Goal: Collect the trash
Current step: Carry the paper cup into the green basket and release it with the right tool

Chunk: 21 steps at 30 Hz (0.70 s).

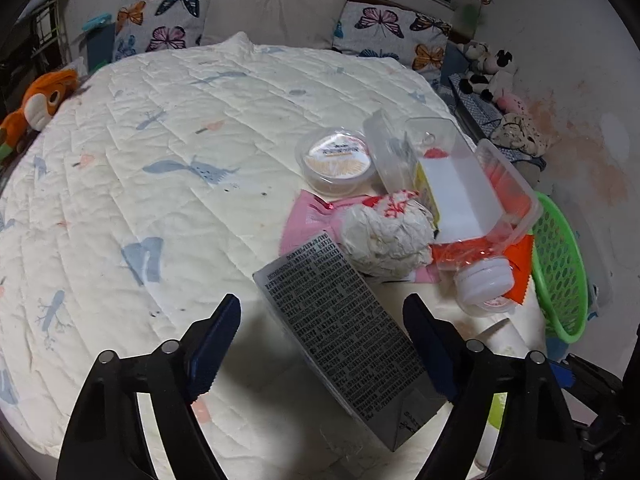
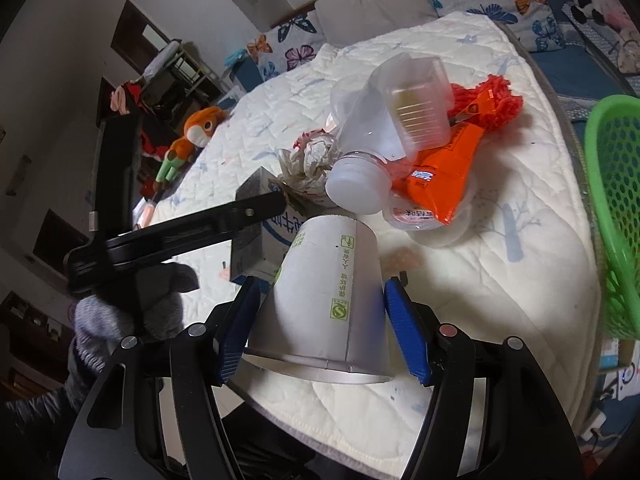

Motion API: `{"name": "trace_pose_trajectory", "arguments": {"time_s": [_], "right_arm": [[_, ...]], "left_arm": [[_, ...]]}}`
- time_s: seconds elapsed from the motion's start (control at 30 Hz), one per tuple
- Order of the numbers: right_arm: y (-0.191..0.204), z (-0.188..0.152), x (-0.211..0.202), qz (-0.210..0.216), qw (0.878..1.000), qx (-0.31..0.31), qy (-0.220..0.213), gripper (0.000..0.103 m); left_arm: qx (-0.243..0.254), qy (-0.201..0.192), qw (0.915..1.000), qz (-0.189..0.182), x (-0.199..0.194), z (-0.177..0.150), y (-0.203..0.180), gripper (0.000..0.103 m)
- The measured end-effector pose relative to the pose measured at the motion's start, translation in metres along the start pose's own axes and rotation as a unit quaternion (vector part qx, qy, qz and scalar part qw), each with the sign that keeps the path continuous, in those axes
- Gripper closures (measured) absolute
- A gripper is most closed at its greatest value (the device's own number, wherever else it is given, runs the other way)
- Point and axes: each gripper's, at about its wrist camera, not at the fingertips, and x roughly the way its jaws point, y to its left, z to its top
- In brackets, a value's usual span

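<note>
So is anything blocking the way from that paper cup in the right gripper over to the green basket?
Nothing visible does. The paper cup sits between the right gripper's pads, and the stretch of quilt toward the green basket lies bare. The trash pile with the orange wrapper sits farther back, off that path.

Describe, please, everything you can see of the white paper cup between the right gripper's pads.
The paper cup is white, apparently coated paper, with small green symbols and printed text down its side seam. It is tipped over, base pointing away toward the trash pile, rolled rim nearest the camera. The right gripper clamps it, blue pads pressing opposite sides of its wall. It sits over the quilted bed cover; its far end is close to a grey carton, contact unclear.
</note>
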Motion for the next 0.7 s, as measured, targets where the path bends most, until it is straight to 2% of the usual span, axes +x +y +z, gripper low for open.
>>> {"name": "trace_pose_trajectory", "arguments": {"time_s": [0.17, 0.47, 0.6, 0.7], "right_arm": [[-0.004, -0.003, -0.016, -0.010, 1.000, 0.009, -0.019, 0.039], [-0.022, -0.005, -0.048, -0.050, 0.996, 0.028, -0.061, 0.039], [-0.039, -0.004, -0.062, -0.073, 0.993, 0.045, -0.082, 0.039], [-0.057, -0.002, -0.074, -0.095, 0.989, 0.061, -0.097, 0.039]], "left_arm": [[0.009, -0.001, 0.9999, -0.009, -0.001, -0.001, -0.004, 0.033], [0.004, 0.001, 0.9991, -0.042, -0.010, -0.007, 0.007, 0.042], [0.001, 0.002, 0.9983, -0.058, -0.015, -0.009, 0.013, 0.048], [0.016, -0.007, 0.9983, -0.056, -0.022, -0.011, 0.011, 0.051]]}}
